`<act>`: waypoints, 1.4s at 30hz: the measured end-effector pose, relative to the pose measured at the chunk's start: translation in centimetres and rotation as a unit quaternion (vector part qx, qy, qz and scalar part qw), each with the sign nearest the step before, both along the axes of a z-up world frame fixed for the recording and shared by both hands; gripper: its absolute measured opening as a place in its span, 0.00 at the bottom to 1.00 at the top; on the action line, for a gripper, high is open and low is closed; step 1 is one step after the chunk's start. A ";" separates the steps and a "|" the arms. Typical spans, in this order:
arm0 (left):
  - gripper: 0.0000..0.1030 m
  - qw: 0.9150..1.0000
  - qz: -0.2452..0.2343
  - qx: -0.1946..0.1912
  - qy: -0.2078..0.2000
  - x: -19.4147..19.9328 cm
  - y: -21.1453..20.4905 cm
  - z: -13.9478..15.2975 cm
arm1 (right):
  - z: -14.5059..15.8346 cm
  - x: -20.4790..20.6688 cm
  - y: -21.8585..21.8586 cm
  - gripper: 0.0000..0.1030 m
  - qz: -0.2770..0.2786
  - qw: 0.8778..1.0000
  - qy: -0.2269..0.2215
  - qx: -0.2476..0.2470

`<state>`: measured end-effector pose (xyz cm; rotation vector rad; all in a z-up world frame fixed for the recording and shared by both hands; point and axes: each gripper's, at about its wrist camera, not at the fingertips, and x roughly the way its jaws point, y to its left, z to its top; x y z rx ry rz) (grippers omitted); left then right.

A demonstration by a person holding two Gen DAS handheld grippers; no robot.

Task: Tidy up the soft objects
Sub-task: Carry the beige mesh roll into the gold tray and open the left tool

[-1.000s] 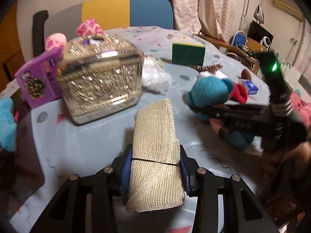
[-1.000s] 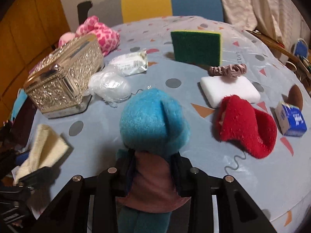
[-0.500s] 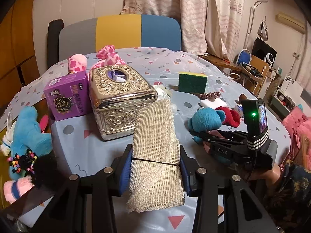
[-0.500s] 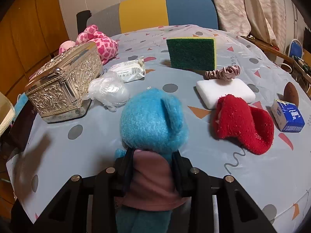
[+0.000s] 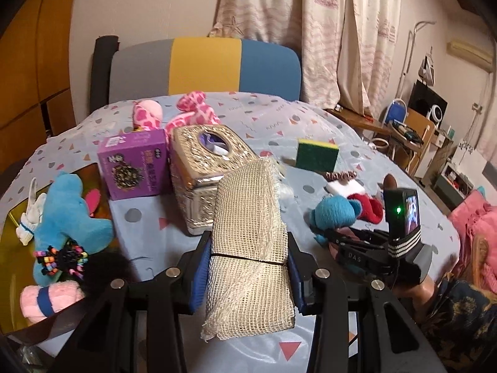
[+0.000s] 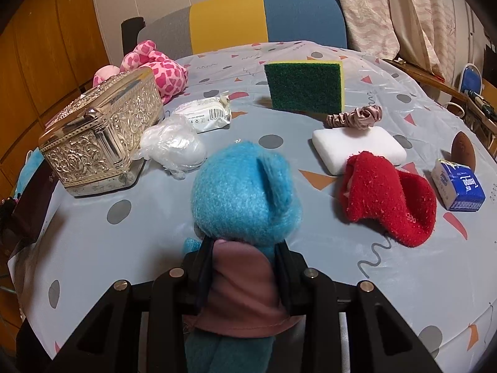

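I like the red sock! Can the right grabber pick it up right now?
Probably not yet. The right gripper is shut on the blue plush toy, so its jaws are full. The red sock lies uncovered on the table, just to the toy's right.

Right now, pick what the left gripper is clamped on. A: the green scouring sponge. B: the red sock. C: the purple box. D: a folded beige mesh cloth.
D: in the left wrist view the left gripper has its blue pads pressed on both sides of the folded beige mesh cloth, while the sponge, the red sock and the purple box sit apart on the table.
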<state>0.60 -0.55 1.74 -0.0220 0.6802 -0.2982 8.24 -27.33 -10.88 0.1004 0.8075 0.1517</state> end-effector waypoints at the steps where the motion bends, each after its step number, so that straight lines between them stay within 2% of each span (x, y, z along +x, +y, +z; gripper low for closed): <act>1: 0.42 1.000 0.003 -0.002 -0.001 -0.1 0.3 0.2 | 0.0 0.0 0.0 0.33 0.000 1.000 0.000 0.000; 7: 0.42 0.999 0.038 -0.030 -0.015 -0.4 4.8 2.5 | 0.0 -0.1 0.0 0.33 -0.002 1.000 -0.001 -0.002; 11: 0.42 0.992 0.106 -0.067 0.002 0.1 11.2 3.0 | 0.0 -0.2 0.0 0.33 -0.004 1.000 -0.001 -0.002; 13: 0.42 0.985 0.153 -0.079 0.016 0.5 15.2 2.7 | 0.0 -0.2 0.0 0.33 -0.004 1.000 -0.002 -0.001; 17: 0.42 0.966 0.243 -0.077 0.031 1.2 22.7 1.9 | 0.0 -0.2 -0.1 0.33 -0.004 1.000 -0.002 0.000; 20: 0.42 0.954 0.284 -0.077 0.054 2.3 26.8 0.8 | 0.0 -0.2 -0.1 0.33 -0.005 1.000 -0.002 0.001; 23: 0.42 0.945 0.309 -0.070 0.078 3.9 29.9 -0.7 | 0.0 -0.1 0.0 0.33 -0.006 1.000 -0.001 -0.001; 28: 0.42 0.933 0.337 -0.049 0.119 6.9 32.0 -3.3 | 0.0 -0.1 0.0 0.33 -0.006 1.000 -0.001 -0.001; 30: 0.43 0.931 0.334 -0.054 0.137 8.1 32.6 -4.5 | 0.0 -0.1 0.0 0.33 -0.006 1.000 -0.002 -0.001; 31: 0.43 0.927 0.343 -0.049 0.146 8.6 32.8 -5.1 | 0.0 -0.1 0.0 0.33 -0.006 1.000 -0.001 -0.001; 35: 0.52 0.919 0.357 -0.033 0.162 9.9 33.3 -6.5 | 0.0 -0.1 0.0 0.33 -0.007 1.000 -0.001 -0.001; 37: 0.60 0.921 0.354 -0.022 0.161 10.1 33.2 -6.7 | -0.1 -0.1 0.0 0.33 -0.007 1.000 -0.001 0.000; 42: 0.61 0.924 0.360 0.007 0.126 9.0 32.3 -4.8 | -0.1 -0.1 -0.1 0.33 -0.007 1.000 -0.001 0.002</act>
